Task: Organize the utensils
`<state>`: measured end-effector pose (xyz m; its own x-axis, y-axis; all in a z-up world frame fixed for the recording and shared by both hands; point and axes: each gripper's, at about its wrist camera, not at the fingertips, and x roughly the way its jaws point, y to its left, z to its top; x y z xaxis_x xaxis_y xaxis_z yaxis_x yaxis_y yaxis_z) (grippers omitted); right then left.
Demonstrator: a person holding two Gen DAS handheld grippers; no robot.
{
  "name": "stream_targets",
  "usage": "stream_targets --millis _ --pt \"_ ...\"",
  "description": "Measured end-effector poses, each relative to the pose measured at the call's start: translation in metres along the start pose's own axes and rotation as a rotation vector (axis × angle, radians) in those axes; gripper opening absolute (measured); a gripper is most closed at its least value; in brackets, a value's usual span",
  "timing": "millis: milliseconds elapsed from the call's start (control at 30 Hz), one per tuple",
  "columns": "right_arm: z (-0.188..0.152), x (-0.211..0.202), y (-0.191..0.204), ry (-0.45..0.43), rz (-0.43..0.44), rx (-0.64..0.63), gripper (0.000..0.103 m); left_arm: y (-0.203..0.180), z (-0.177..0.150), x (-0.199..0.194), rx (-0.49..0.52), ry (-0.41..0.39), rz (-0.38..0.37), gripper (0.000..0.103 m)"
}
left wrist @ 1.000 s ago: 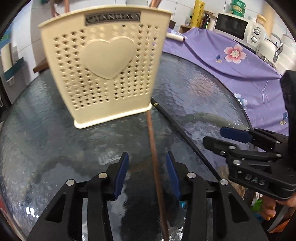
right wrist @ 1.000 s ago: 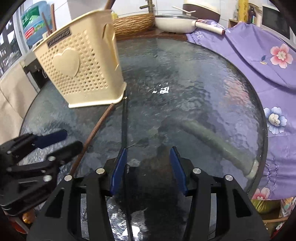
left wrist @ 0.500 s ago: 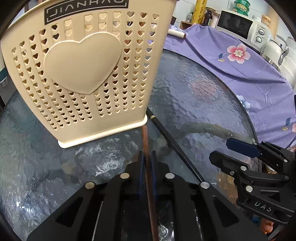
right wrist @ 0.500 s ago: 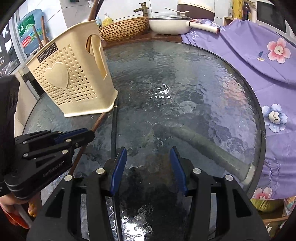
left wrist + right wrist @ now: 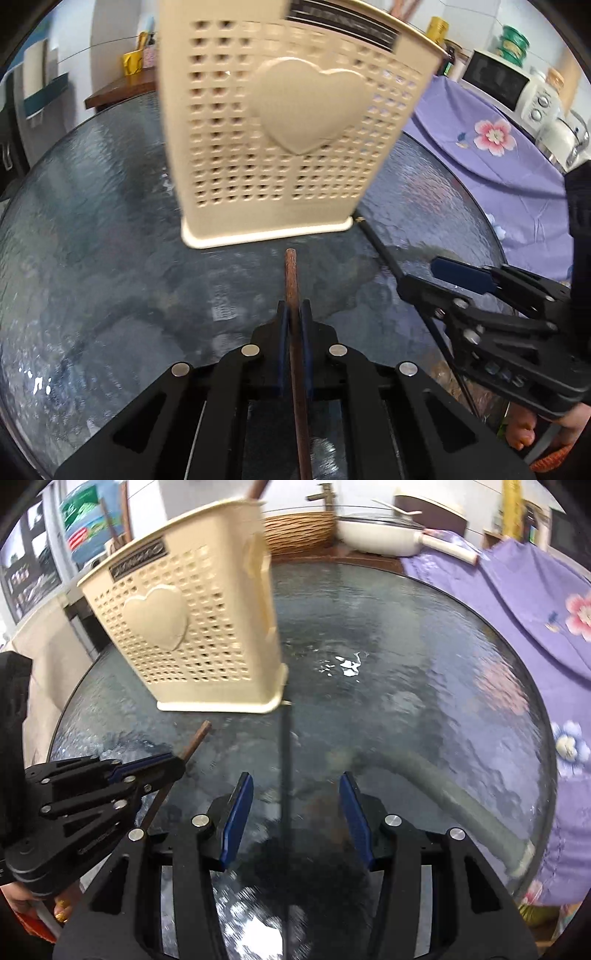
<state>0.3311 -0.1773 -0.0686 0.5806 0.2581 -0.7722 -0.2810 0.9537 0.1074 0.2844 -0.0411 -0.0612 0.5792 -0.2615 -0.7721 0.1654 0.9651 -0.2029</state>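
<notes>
Since a second ago the left claw [image 5: 294, 314] has shut on the brown chopstick [image 5: 291, 280], which then lay loose on the glass between its open pads; the stick's tip now stands clear of the cream basket [image 5: 280, 147] instead of reaching its base. That claw clamps the chopstick narrowly between its blue pads, the tip pointing toward the basket's lower edge without touching it. Standing upright on the round glass tabletop [image 5: 92, 240], the basket has a heart on its perforated front, and a few sticks poke from its top. Over on the other side, the right claw [image 5: 293, 812] hangs half wide with its jaws closing, and the black chopstick [image 5: 285, 746] runs between the pads, nearer the left one, neither pad pressing on it. This black stick lies flat on the glass, its far end just beside the basket's near corner. A purple flowered cloth [image 5: 524, 602] covers the surface beyond the tabletop's right rim.
</notes>
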Motion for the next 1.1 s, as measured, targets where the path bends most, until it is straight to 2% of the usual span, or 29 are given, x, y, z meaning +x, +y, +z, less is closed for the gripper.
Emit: stream_targets --millis 33,100,467,667,733,1100 --pt "0.003 0.006 0.002 0.014 -0.002 -0.01 0.039 0.003 0.0 -0.001 -0.004 -0.002 0.002 0.007" --pt "0.009 0.014 0.004 0.035 0.001 -0.012 0.035 0.008 -0.001 -0.002 -0.007 0.001 0.002 0.007" --pt "0.024 0.029 0.013 0.042 -0.036 -0.062 0.031 0.007 0.008 0.005 0.021 0.002 0.024 0.007" --pt "0.023 0.031 0.014 0.021 -0.056 -0.084 0.016 0.001 0.011 0.008 0.048 -0.003 0.051 0.007" --pt "0.021 0.031 0.012 0.018 -0.06 -0.089 0.009 -0.002 0.01 0.008 0.059 -0.009 0.063 0.007" --pt "0.01 0.021 0.004 -0.007 -0.033 -0.039 0.008 -0.004 0.008 0.009 0.045 -0.016 0.066 0.007"
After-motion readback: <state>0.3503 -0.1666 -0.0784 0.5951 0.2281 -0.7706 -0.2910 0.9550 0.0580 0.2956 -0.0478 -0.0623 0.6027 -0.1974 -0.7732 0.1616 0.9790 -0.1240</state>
